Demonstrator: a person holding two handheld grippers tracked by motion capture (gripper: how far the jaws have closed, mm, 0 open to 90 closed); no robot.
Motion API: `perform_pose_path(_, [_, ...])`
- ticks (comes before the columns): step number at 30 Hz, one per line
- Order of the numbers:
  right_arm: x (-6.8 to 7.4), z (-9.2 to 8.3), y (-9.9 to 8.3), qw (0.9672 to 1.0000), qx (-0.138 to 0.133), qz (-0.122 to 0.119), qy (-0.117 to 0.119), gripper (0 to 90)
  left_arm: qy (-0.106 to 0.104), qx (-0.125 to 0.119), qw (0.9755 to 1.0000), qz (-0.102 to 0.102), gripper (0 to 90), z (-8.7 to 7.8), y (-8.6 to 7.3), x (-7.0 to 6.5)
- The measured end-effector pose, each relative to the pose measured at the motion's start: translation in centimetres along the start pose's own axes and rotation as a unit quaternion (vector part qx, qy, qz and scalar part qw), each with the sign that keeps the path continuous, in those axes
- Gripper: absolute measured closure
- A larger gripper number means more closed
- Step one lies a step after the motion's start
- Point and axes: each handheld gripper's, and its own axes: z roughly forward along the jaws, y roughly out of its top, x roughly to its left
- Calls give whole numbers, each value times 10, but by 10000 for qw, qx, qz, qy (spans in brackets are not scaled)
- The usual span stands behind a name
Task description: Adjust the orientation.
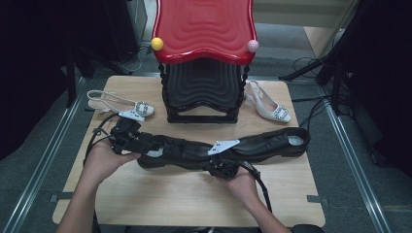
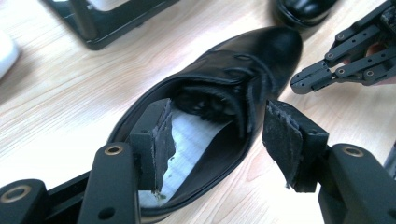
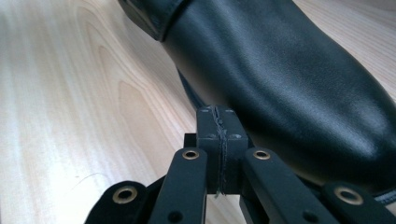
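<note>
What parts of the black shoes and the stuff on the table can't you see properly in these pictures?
- Left black leather shoe: in the high view its heel end is hidden by the left hand-held gripper.
- Same shoe: in the left gripper view its heel is cut off by the bottom edge.
- Black shoe: the right gripper view is too close to tell which shoe.
- White slingback shoe: its heel sits behind the black stand's post.

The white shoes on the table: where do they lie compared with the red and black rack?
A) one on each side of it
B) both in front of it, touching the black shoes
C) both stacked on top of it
A: one white shoe lies left of the rack, the other white shoe right of it.
</note>
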Motion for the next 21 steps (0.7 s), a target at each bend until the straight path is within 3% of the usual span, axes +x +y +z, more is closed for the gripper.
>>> perform_pose_path(14, [-15,5,9,10000,33,67,-28,900,264,-23,9987,-438,401,-18,-23,21])
perform_pose_path(17, [-19,6,12,9999,57,98,-19,900,406,-18,9983,-423,398,-20,-29,24])
perform_pose_path(21, [-25,7,16,9998,83,173,-33,900,373,-44,9981,-494,398,-24,-35,28])
